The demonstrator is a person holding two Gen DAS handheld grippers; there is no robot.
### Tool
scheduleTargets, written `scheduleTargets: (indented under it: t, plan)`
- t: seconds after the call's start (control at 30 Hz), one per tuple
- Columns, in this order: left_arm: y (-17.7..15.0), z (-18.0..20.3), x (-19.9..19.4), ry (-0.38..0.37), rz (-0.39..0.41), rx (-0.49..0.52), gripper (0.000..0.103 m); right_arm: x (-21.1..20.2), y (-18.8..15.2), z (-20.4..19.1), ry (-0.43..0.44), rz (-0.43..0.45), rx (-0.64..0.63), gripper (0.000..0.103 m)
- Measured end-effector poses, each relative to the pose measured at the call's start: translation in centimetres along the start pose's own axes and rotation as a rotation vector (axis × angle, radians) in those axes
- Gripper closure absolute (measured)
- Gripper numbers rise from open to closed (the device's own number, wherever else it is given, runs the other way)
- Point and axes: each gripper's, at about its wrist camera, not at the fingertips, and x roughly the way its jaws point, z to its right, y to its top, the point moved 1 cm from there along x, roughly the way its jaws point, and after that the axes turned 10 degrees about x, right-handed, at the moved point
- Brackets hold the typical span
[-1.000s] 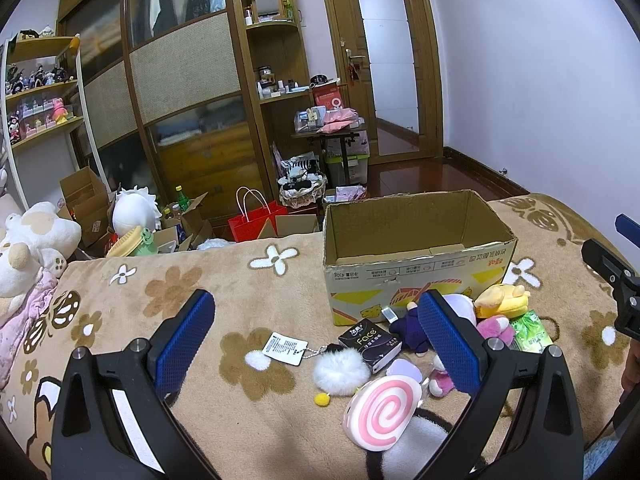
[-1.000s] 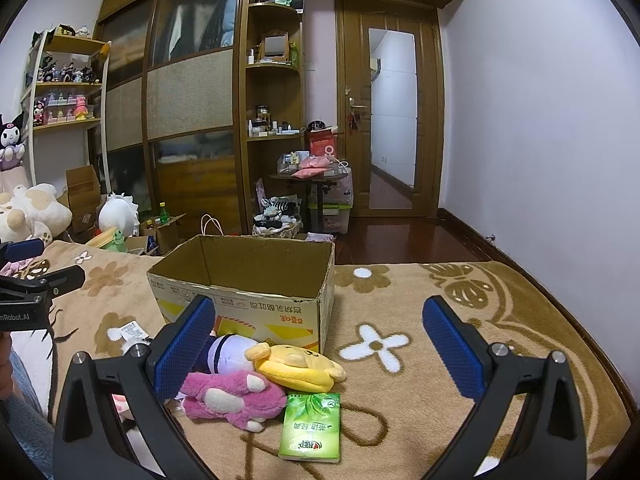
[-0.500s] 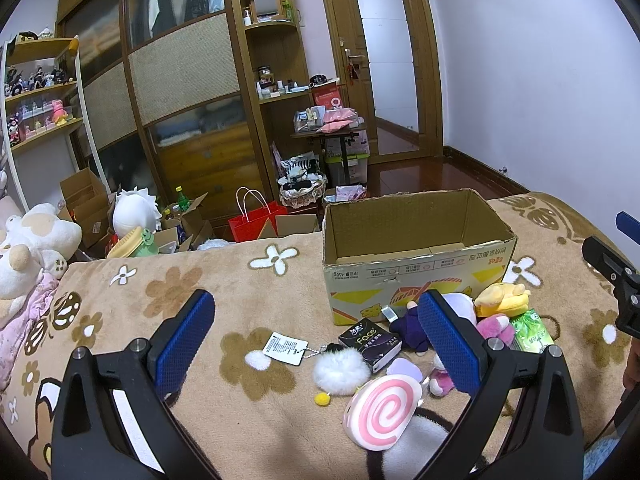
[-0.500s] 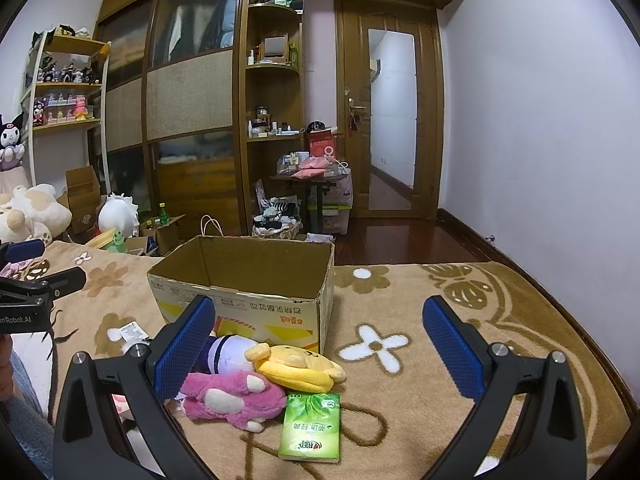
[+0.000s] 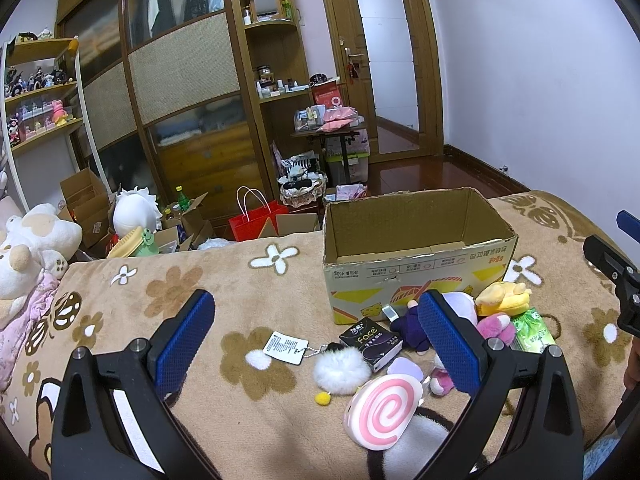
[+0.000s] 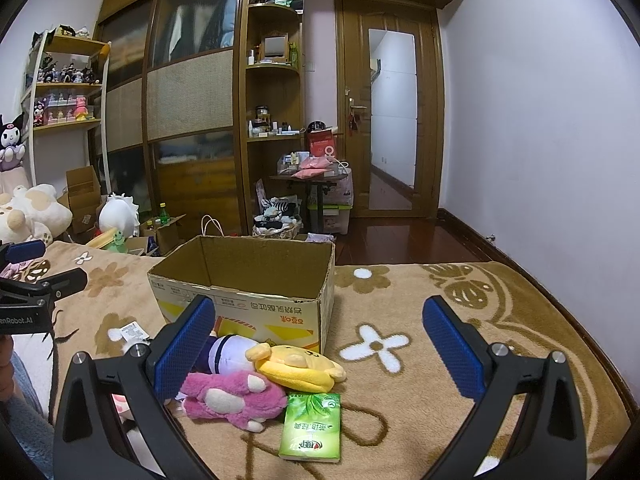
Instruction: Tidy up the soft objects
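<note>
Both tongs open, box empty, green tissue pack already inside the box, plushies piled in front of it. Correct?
Not quite. The green tissue pack lies on the blanket, outside the cardboard box, beside the pink plush and yellow plush; the right wrist view shows it. The rest holds: left tongs and right tongs open.

- Your left finger (image 6: 182, 350) hides most of the purple doll (image 6: 224, 354).
- You see only the right gripper's (image 5: 618, 264) tips; the picture's edge cuts off the rest.
- The box (image 5: 416, 264) print is too small to read.

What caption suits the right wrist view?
Open tongs hover over plush toys beside an empty box.
</note>
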Motion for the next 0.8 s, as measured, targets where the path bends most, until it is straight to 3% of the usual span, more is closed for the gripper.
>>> scheduleTargets:
  t: [0.8]
  plan:
    - [-0.26,0.34,0.0,-0.002,-0.007,0.003,0.002,0.05,-0.05,-0.02,0.004,0.002,0.004,0.0]
